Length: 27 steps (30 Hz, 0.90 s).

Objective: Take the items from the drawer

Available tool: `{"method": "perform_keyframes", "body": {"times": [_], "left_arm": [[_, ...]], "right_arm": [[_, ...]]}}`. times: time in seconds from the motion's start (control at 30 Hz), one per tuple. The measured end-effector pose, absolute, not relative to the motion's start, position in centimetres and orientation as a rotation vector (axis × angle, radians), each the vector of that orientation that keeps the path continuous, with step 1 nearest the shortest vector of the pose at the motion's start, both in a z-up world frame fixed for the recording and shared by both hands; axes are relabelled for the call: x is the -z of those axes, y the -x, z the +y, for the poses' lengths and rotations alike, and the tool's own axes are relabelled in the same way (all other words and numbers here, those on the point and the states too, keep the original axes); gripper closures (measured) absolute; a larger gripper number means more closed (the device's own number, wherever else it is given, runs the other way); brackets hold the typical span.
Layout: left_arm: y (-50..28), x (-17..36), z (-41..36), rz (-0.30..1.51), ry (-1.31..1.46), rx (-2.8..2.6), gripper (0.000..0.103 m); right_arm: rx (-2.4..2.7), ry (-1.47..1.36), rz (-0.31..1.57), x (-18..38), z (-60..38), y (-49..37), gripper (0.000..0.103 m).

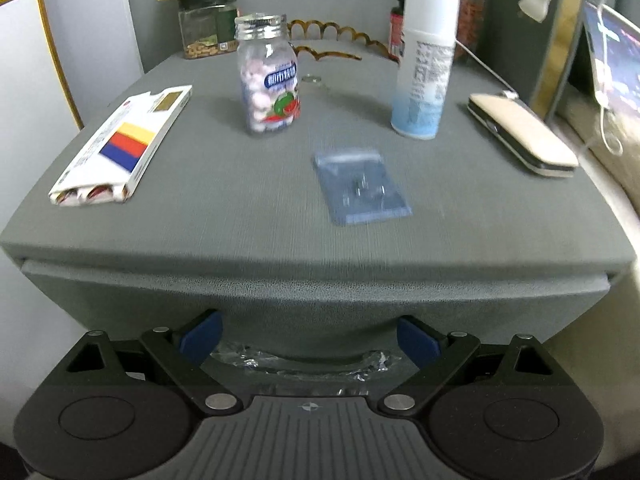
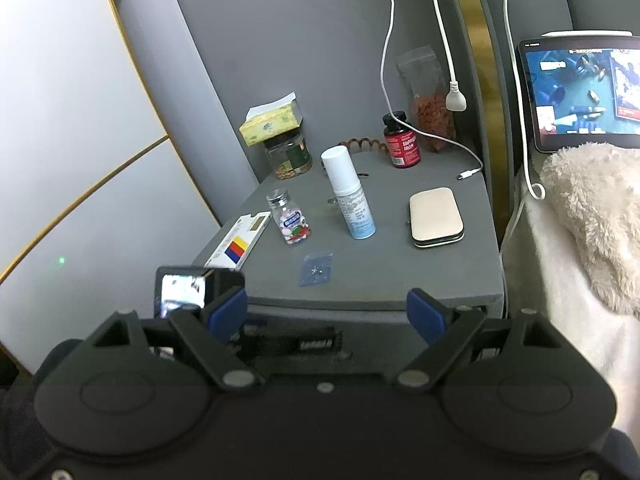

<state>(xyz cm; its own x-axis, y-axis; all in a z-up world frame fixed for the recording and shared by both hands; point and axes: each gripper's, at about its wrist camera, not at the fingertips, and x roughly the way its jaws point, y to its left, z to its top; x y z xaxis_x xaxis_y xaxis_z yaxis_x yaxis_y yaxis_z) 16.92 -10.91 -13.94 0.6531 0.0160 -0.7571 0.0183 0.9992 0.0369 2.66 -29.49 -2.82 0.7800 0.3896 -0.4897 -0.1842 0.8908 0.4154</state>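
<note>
Left wrist view: the left gripper (image 1: 310,338) stands wide at lower centre, against the closed drawer front (image 1: 312,300) and its handle (image 1: 296,360). Above, the nightstand top carries a candy bottle (image 1: 269,76), spray bottle (image 1: 425,50) and blue bag (image 1: 360,188).

Right wrist view: the right gripper (image 2: 326,316) is wide and empty at lower centre, facing the drawer; the left gripper's camera (image 2: 196,290) sits at lower left

A grey nightstand (image 2: 400,280) is standing against a grey padded wall (image 2: 300,40). A pale panel (image 2: 60,120) with thin gold lines is running along the left side. A gold strip (image 2: 478,60) is rising behind the stand on the right. White cables (image 2: 386,60) are hanging down the wall. A tablet (image 2: 580,92) is glowing beside a fluffy cream blanket (image 2: 592,220). Light is falling soft and even.
</note>
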Motion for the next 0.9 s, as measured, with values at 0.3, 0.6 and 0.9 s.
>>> {"method": "perform_keyframes", "body": {"times": [0.3,0.6,0.9], "left_arm": [[-12.3,8.0,-6.7,0.807,0.052,-0.003,0.000],[-8.6,-2.4,-2.0,0.795,-0.016,-0.152,0.000],[-5.0,-4.4,-2.4,0.811,0.056,-0.139,0.000]], "right_arm": [[-0.258,-0.351,0.689,2.6,-29.0,-4.1,0.017],[-0.191,-0.272,0.793,-1.7,-24.2,-7.3,0.000],[-0.148,-0.050,0.828,-3.7,-19.8,-5.4,0.000]]}}
